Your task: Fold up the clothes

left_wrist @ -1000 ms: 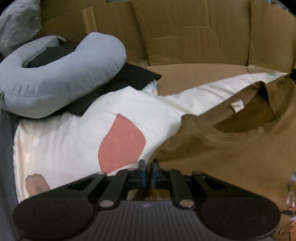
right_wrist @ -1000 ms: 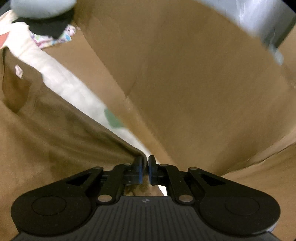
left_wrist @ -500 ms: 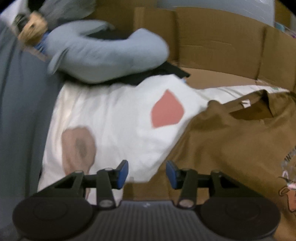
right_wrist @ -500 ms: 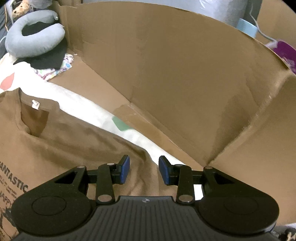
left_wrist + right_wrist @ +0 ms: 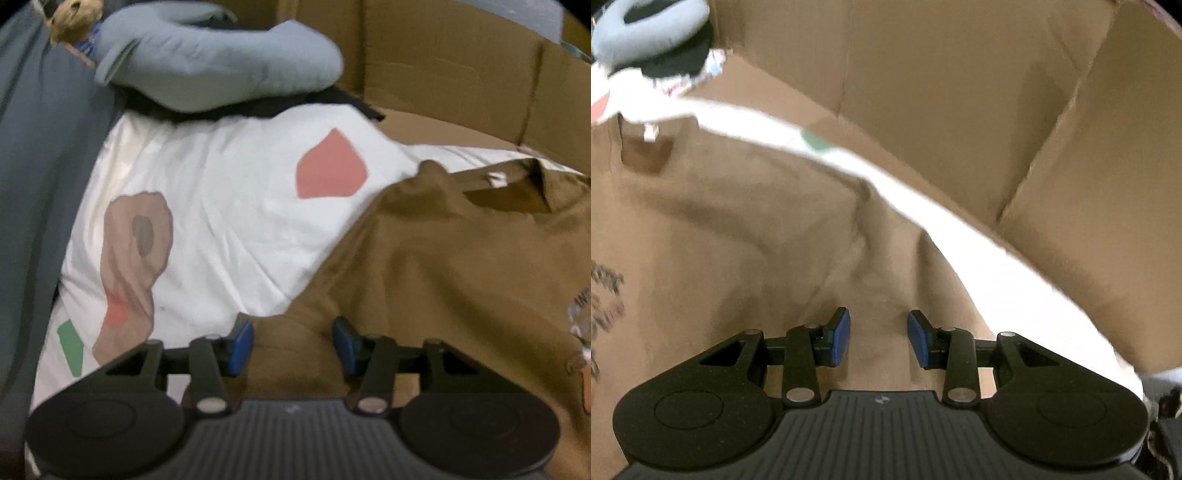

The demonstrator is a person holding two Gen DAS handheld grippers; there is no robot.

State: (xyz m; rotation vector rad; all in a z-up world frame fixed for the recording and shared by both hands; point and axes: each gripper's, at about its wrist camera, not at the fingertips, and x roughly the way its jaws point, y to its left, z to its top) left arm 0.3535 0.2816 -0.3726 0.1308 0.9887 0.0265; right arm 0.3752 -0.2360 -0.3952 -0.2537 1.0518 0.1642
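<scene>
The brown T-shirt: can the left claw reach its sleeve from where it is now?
Probably yes. The left claw is open, and the brown T-shirt lies spread on the white printed sheet with its sleeve edge right between the fingers. Nothing covers it there.

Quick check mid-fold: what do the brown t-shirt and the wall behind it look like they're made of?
Brown t-shirt: soft matte knit, probably cotton jersey; it drapes in loose wrinkles and carries a sewn neck label. Wall: plain corrugated cardboard, dull brown, with creased fold lines and raw cut edges.
</scene>
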